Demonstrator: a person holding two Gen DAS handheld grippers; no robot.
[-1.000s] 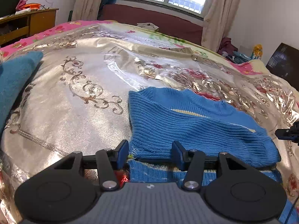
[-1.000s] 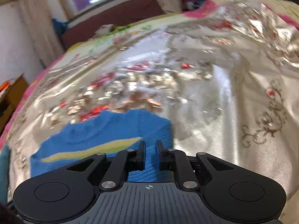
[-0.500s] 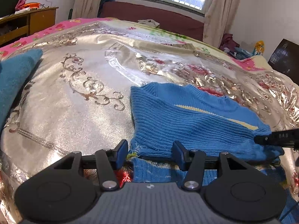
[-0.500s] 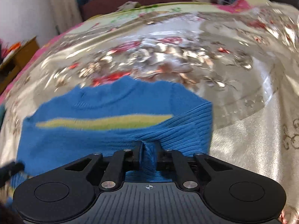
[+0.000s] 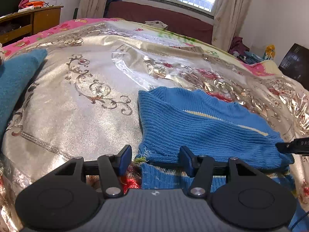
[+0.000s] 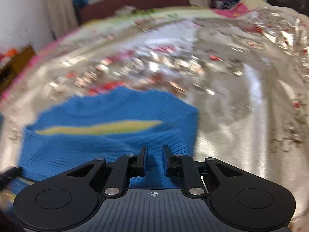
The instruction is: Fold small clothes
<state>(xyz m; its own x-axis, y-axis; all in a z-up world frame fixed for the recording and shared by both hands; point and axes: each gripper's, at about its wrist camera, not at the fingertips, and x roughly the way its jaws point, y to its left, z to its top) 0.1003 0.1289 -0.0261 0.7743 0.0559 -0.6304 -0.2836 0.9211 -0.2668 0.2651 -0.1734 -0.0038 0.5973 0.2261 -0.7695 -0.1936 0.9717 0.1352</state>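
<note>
Sweater (image 6: 108, 133) fold now lies flat before the right gripper (image 6: 154, 161), whose jaws just parted, releasing it; left gripper (image 5: 155, 160) hangs open.

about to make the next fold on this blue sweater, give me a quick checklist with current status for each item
1. Blue sweater lying on the bedspread, already folded over: ok.
2. Left gripper open, the sweater's near edge between its fingers, pads not pressing: ok.
3. Right gripper: its jaws have just been opening and a narrow gap shows, with knit in it. Pads do not look clamped, so no grip: not ok if a pull comes next.
4. Folded edge even along the near side: cannot tell, the right wrist view is blurred.
5. Teal cloth at the left lies apart from the sweater: ok.
</note>
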